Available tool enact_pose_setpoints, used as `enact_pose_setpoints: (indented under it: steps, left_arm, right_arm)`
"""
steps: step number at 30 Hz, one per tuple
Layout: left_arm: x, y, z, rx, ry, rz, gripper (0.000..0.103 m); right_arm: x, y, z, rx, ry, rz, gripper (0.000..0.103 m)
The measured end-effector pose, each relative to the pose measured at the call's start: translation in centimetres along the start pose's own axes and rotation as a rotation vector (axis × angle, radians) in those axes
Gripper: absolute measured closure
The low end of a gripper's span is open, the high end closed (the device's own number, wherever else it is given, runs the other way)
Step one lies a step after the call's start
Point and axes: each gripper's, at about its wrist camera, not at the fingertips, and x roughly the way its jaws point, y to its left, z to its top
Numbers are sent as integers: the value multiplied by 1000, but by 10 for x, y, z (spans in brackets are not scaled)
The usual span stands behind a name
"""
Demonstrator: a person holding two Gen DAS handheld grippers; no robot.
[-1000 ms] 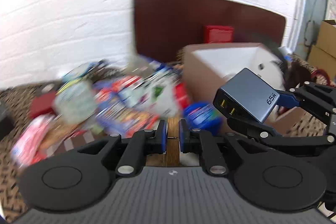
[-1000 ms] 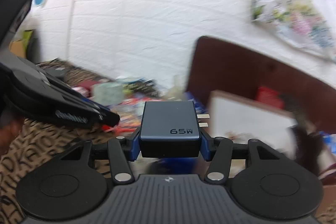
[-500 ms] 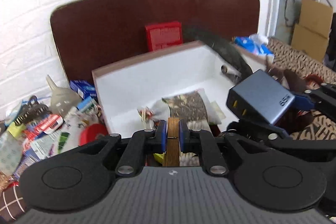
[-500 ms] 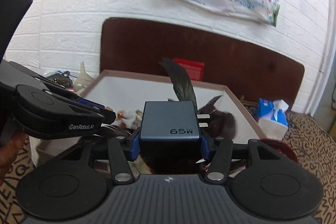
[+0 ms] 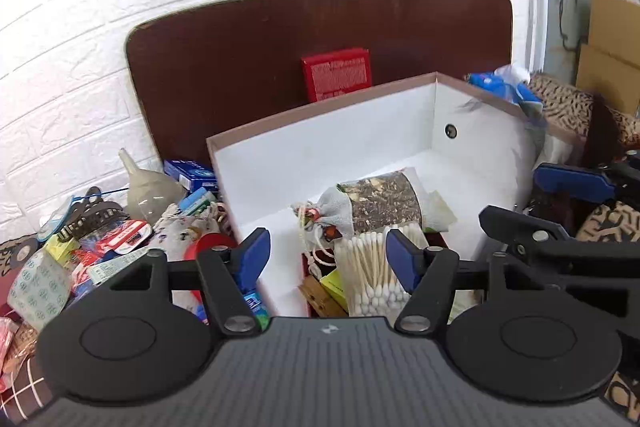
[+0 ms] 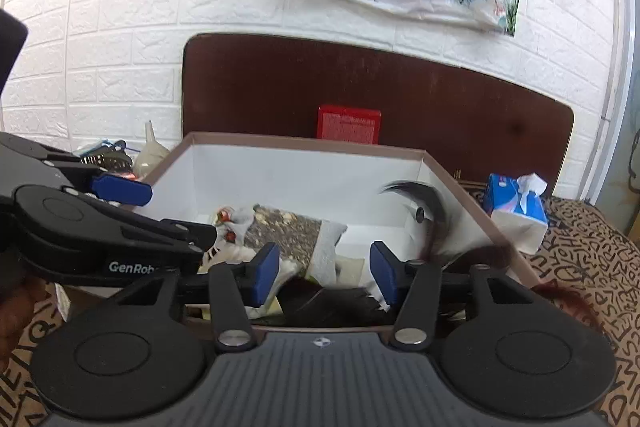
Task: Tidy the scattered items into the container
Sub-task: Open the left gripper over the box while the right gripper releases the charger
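The container is a white-lined cardboard box (image 5: 328, 163), also in the right wrist view (image 6: 296, 179). Inside lie a mesh sachet of dried herbs (image 5: 380, 203), a pack of cotton swabs (image 5: 370, 275), a small wooden piece (image 5: 318, 297) and dark hair or feathers (image 6: 432, 219). My left gripper (image 5: 326, 259) is open and empty over the box's near left part. My right gripper (image 6: 324, 273) is open and empty over the box's near edge; it also shows in the left wrist view (image 5: 576, 183). The grey charger is not in sight.
A heap of scattered packets, a funnel (image 5: 148, 187) and a red tape roll (image 5: 206, 243) lies left of the box. A red box (image 5: 336, 73) leans on the brown headboard (image 5: 240, 67). A tissue pack (image 6: 516, 207) sits right of the box on patterned cloth.
Both grippers opened. The left let go of the small wooden piece and the right let go of the grey 65W charger, which dropped out of sight.
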Motion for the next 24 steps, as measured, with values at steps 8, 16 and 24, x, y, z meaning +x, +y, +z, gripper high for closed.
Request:
enact_pose_setpoints:
  steps: [8, 16, 24]
  left_arm:
    - [-28, 47, -21, -90, -3, 61, 17]
    - [-33, 90, -47, -176, 46, 161, 17]
    - [-34, 118, -79, -215, 114, 215, 17]
  right_arm:
    - [-15, 33, 8, -31, -49, 80, 48]
    - [-20, 91, 7, -100, -61, 193, 46]
    - [-28, 134, -9, -168, -47, 264, 42]
